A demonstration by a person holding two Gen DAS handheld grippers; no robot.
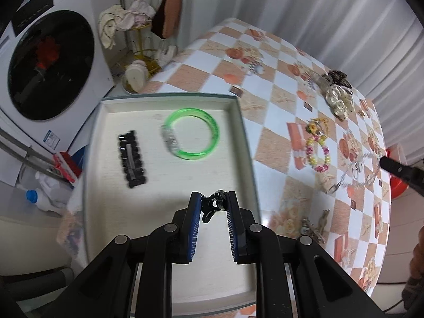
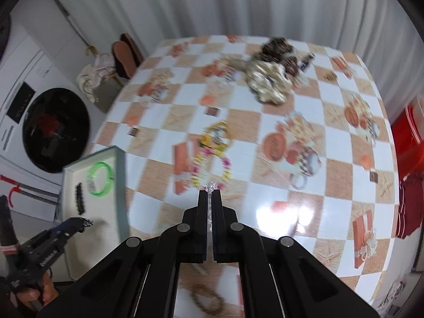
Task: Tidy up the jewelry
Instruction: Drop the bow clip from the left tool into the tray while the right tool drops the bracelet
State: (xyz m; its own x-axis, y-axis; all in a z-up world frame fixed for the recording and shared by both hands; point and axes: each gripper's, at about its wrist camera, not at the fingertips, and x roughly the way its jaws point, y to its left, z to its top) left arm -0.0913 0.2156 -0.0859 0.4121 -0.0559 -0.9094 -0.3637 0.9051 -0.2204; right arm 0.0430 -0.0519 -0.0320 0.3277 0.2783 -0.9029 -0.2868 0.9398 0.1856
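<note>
My left gripper [image 1: 214, 203] is shut on a small black clip [image 1: 215, 203] and holds it over the white tray [image 1: 239, 122]. The tray holds a green bangle [image 1: 194, 137] and a black hair clip [image 1: 131, 159]. My right gripper [image 2: 210, 193] is shut on a clear crystal chain [image 2: 211, 186] above the checkered table [image 2: 267, 204]. In the left view the chain [image 1: 355, 171] hangs from the right gripper's tip [image 1: 384, 163]. A pink-yellow bead bracelet [image 1: 318, 156] [image 2: 212, 167] and a yellow flower piece [image 1: 314, 127] lie on the table.
A pile of cream and dark jewelry [image 1: 338, 94] [image 2: 270, 82] lies at the table's far side. A brown piece [image 2: 208, 302] lies near the front edge, small metal pieces [image 1: 311, 228] right of the tray. A washing machine [image 1: 50, 66] stands left; a red stool [image 2: 408, 135] right.
</note>
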